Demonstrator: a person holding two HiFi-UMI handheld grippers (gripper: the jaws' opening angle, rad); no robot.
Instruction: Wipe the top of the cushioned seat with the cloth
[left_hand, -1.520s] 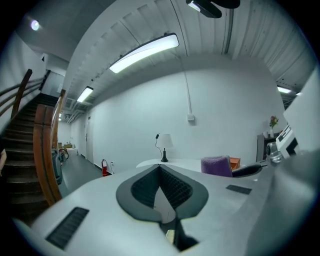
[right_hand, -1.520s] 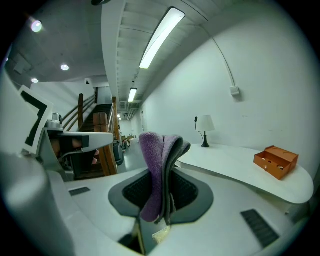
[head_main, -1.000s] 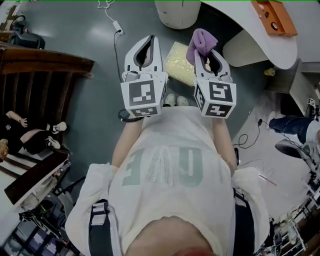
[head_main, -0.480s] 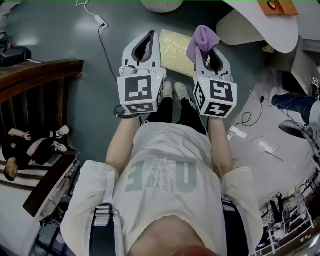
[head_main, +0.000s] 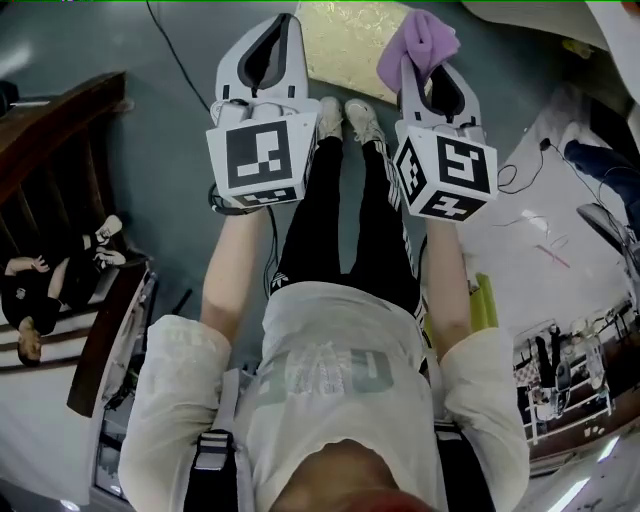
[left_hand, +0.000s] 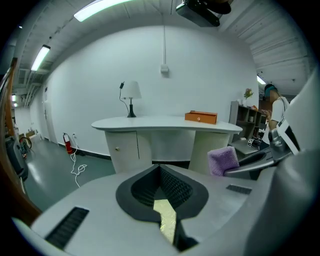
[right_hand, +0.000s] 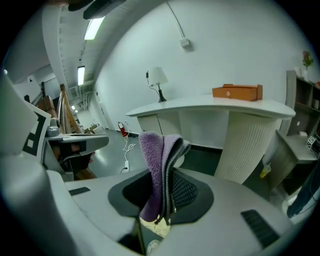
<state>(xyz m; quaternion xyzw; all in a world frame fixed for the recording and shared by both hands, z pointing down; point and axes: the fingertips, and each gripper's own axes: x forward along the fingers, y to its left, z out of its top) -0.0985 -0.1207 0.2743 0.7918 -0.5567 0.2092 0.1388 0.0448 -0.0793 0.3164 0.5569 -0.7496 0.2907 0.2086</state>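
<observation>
A pale yellow cushioned seat (head_main: 355, 35) sits on the floor at the top of the head view, just beyond the person's shoes. My right gripper (head_main: 428, 62) is shut on a folded purple cloth (head_main: 418, 45), which sticks up out of its jaws (right_hand: 161, 172) and hangs over the seat's right edge. My left gripper (head_main: 272, 48) is held beside it, to the left of the seat, its jaws shut with nothing between them (left_hand: 162, 192). A sliver of the yellow seat (left_hand: 166, 220) shows through the gap under the left jaws.
A dark wooden bench (head_main: 55, 140) stands at the left. A curved white counter (left_hand: 167, 125) with a lamp (left_hand: 131, 97) and an orange box (right_hand: 237, 92) is ahead. Cables (head_main: 175, 60) lie on the grey floor. White sheeting (head_main: 530, 230) covers the floor at the right.
The view has tipped down: the seat and both grippers have slid toward the top of the head view, and the person's legs and shoes now show. The cloth stays gripped.
</observation>
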